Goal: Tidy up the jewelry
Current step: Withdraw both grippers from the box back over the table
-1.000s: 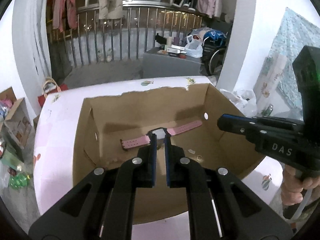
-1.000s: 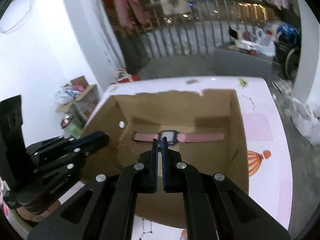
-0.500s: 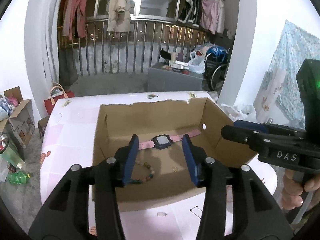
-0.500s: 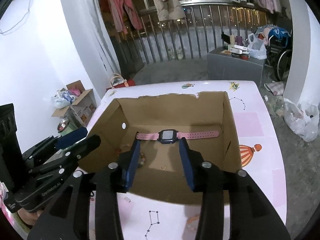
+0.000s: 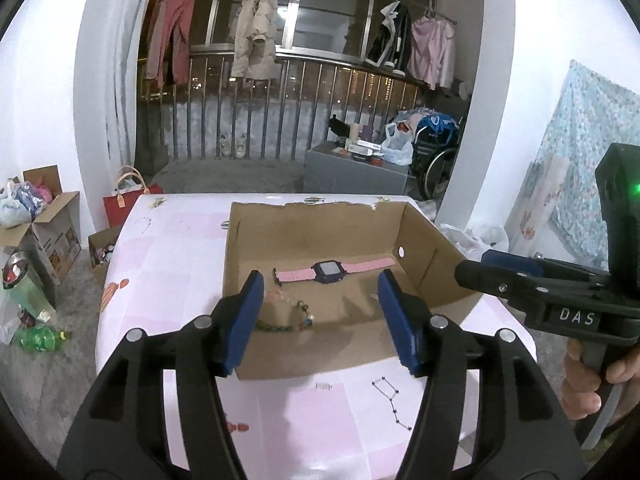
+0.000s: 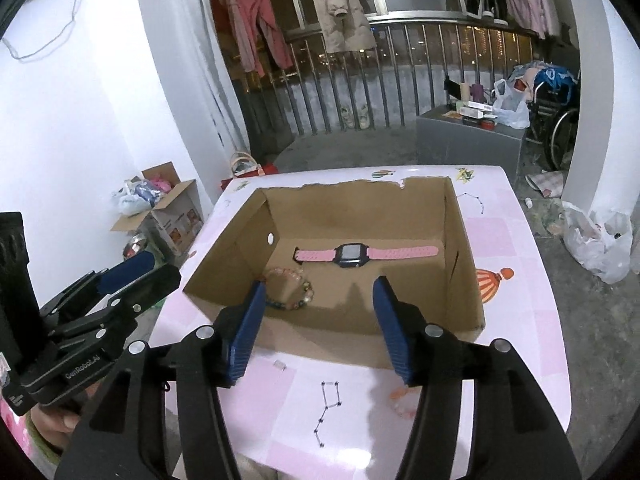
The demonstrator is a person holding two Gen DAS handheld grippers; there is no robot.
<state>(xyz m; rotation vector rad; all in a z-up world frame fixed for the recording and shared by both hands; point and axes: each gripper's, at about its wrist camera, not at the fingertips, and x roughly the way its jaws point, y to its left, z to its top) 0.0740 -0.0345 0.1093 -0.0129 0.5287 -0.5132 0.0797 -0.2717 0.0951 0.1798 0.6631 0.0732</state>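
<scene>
A pink-strapped watch point(image 5: 328, 271) with a dark square face lies flat on the floor of an open cardboard box point(image 5: 312, 360), near its far wall; it also shows in the right wrist view point(image 6: 352, 254). A beaded bracelet point(image 6: 289, 289) lies in the box's near left part, partly hidden in the left wrist view point(image 5: 286, 316). My left gripper point(image 5: 322, 324) is open and empty, held back above the box's near wall. My right gripper point(image 6: 320, 330) is open and empty, likewise over the near wall of the box point(image 6: 466, 280).
The box stands on a pink patterned table point(image 5: 168, 264). The right gripper's body point(image 5: 560, 292) shows at the right of the left wrist view, the left gripper's body point(image 6: 92, 320) at the left of the right wrist view. Boxes and bags point(image 5: 36, 216) clutter the floor at left.
Both grippers were shut down inside the box at the watch a second ago. They opened and pulled back and up; the watch stays on the box floor.
</scene>
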